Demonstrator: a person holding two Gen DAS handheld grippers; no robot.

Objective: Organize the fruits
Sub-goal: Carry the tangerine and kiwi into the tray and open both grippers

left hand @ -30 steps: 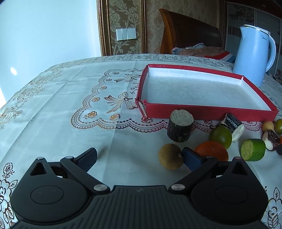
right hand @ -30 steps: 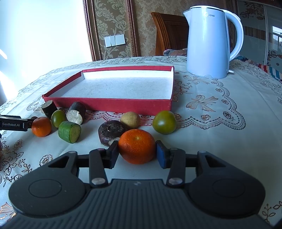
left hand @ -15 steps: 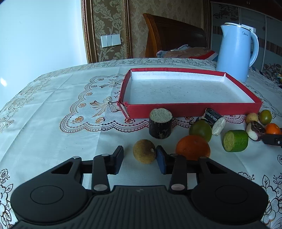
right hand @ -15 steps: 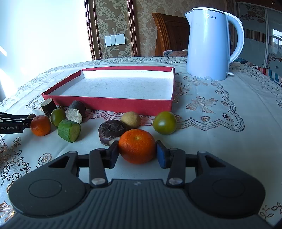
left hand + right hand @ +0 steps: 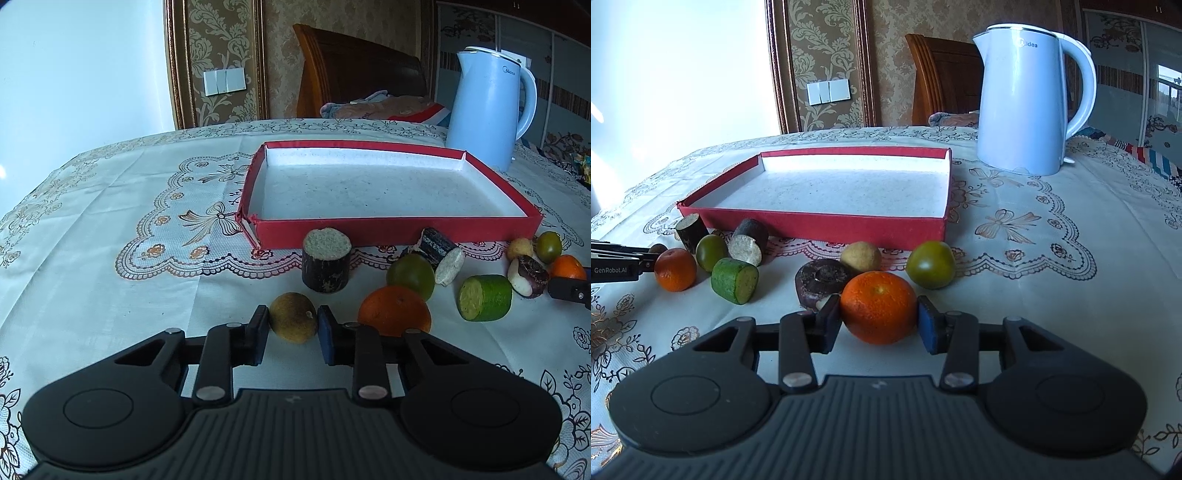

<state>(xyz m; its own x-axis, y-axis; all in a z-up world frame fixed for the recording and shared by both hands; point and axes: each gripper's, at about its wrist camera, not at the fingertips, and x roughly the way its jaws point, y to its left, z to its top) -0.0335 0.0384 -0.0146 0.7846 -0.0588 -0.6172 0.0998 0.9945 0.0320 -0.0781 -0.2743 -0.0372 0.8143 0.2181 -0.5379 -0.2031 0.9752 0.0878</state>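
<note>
My left gripper is shut on a small brown round fruit that rests on the tablecloth. The pads press on both of its sides. Beyond it lie an upright dark cane piece, an orange, a green round fruit and a green cut cylinder. My right gripper is shut on a second orange, low over the cloth. A dark chestnut-like piece, a tan fruit and a green fruit sit just behind it. The red tray stands behind the fruits with nothing in it.
A pale blue kettle stands at the back right, beyond the tray's far corner. A wooden chair with cloth on it is behind the table. Lace-patterned cloth covers the table, and bare cloth stretches left of the tray.
My left gripper has closed from wide open onto the small brown fruit and swung to centre on it. The right gripper and its orange have stayed still.
</note>
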